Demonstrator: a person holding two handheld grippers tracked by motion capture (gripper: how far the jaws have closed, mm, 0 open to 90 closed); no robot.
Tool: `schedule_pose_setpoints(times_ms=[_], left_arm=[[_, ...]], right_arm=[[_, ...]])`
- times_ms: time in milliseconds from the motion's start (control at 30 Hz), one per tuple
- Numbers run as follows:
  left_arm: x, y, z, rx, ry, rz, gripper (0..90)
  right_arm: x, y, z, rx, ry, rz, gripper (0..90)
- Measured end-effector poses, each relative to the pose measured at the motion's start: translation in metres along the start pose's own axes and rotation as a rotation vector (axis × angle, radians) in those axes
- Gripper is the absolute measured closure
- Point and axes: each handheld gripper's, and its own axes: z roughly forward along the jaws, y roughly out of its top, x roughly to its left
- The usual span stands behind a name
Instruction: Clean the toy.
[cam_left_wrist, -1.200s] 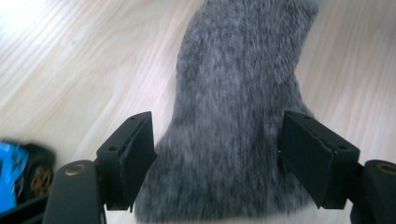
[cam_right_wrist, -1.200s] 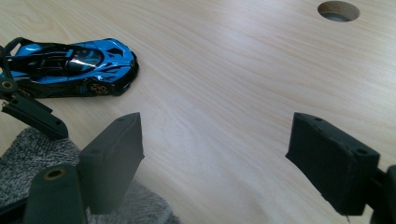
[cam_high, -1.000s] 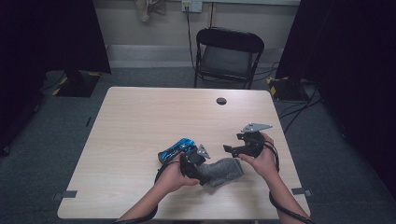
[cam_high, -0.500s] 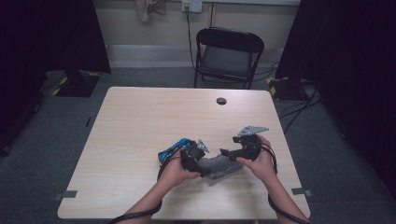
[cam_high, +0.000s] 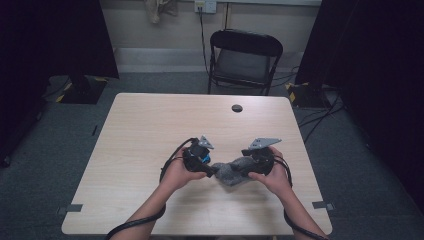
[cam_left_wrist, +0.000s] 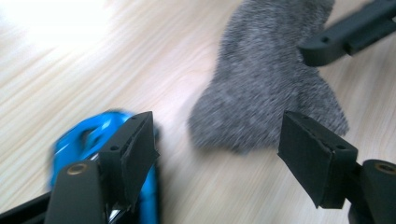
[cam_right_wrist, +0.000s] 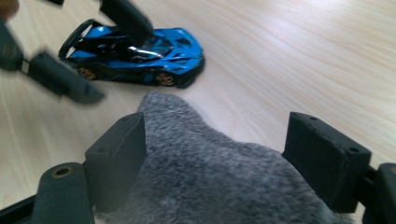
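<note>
A grey sock (cam_high: 231, 172) lies on the wooden table (cam_high: 150, 130) between my two grippers. My right gripper (cam_high: 248, 167) straddles one end of the sock (cam_right_wrist: 210, 177) with its jaws open; the left pad (cam_right_wrist: 119, 156) touches the fabric and the right pad stands just clear. My left gripper (cam_high: 212, 171) has just been opening, with bare table between its jaws (cam_left_wrist: 222, 154). The sock's other end (cam_left_wrist: 271, 88) lies just beyond the tips. A blue toy car (cam_right_wrist: 135, 56) stands beside the left jaw (cam_left_wrist: 130, 149), which partly hides it.
A small black round object (cam_high: 237, 108) sits near the table's far edge. A black folding chair (cam_high: 245, 60) stands behind the table. Cables trail from both grippers toward the near edge. The left half of the table is bare wood.
The left gripper has moved a little away from the person, over the blue car. The sock has shifted slightly farther up the table, and the right gripper now sits over its end.
</note>
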Motion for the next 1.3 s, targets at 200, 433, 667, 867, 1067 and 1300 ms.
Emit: schedule_pose_setpoints(times_ms=[200,433,667,867,1067,1300], left_arm=[[0.018,-0.024,-0.023,-0.002,0.035,-0.049,26.8],[0.031,-0.039,-0.035,0.012,0.082,-0.063,24.2],[0.039,-0.037,-0.024,0.022,0.091,-0.049,21.1],[0.042,-0.033,0.0,0.057,0.055,0.027,20.0],[0.043,-0.028,0.011,0.059,0.042,0.045,19.0],[0.051,-0.026,0.013,0.073,0.052,0.029,19.4]], right_arm=[[0.008,-0.003,0.007,0.04,0.001,-0.04,21.4],[0.01,-0.012,0.023,0.114,-0.016,-0.073,22.4],[0.006,-0.02,0.034,0.13,-0.063,-0.037,29.7],[0.006,-0.023,0.036,0.113,-0.074,-0.033,32.9],[0.005,-0.027,0.035,0.082,-0.073,-0.023,35.3],[0.004,-0.029,0.035,0.068,-0.074,-0.018,36.0]])
